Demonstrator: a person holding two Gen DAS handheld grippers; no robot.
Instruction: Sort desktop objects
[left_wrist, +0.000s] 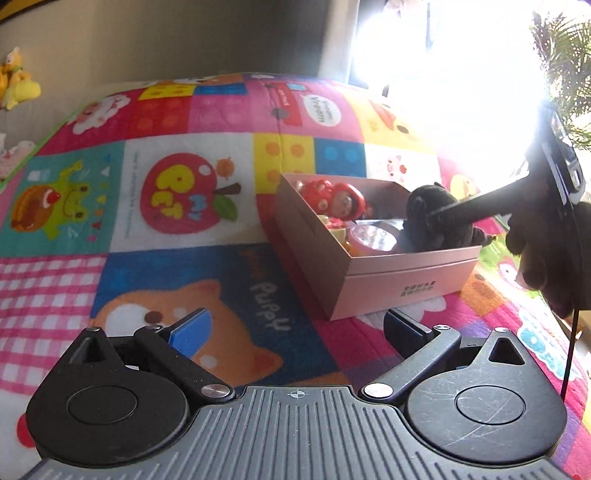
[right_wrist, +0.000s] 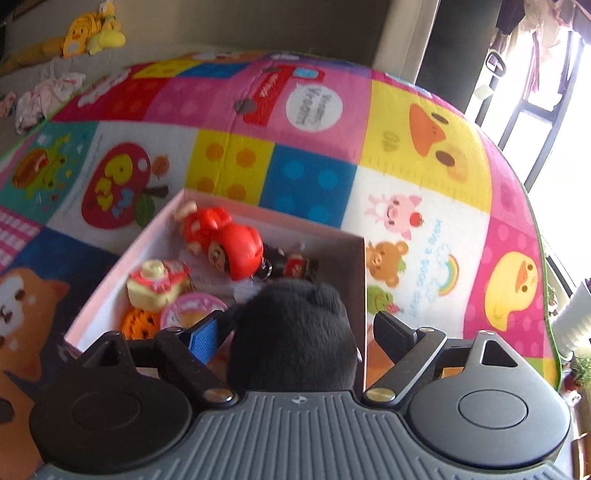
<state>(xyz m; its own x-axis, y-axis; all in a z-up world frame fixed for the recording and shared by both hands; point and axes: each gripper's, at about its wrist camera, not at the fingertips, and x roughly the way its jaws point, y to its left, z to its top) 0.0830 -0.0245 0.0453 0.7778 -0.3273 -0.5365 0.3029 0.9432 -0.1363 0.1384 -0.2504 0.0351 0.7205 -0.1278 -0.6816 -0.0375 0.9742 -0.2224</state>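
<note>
Sorting looks nearly done: pink box (right_wrist: 360, 280) sits on the patchwork play mat (right_wrist: 314, 173) already holding a red doll (right_wrist: 225, 243), a yellow toy (right_wrist: 155, 284), a pink round disc (right_wrist: 192, 310) and an orange piece (right_wrist: 140, 325). Right gripper (right_wrist: 295, 332) has fingers spread, black plush toy (right_wrist: 295, 332) between them over the box's near right corner; pads look clear of the fur, though blur makes contact hard to judge. Left gripper (left_wrist: 295, 325) is spread wide and empty over bare mat. Left wrist view alone shows the plush toy inside the box walls and the person's gloved hand (left_wrist: 546, 258) at right; right wrist view alone shows the box contents from above.
</note>
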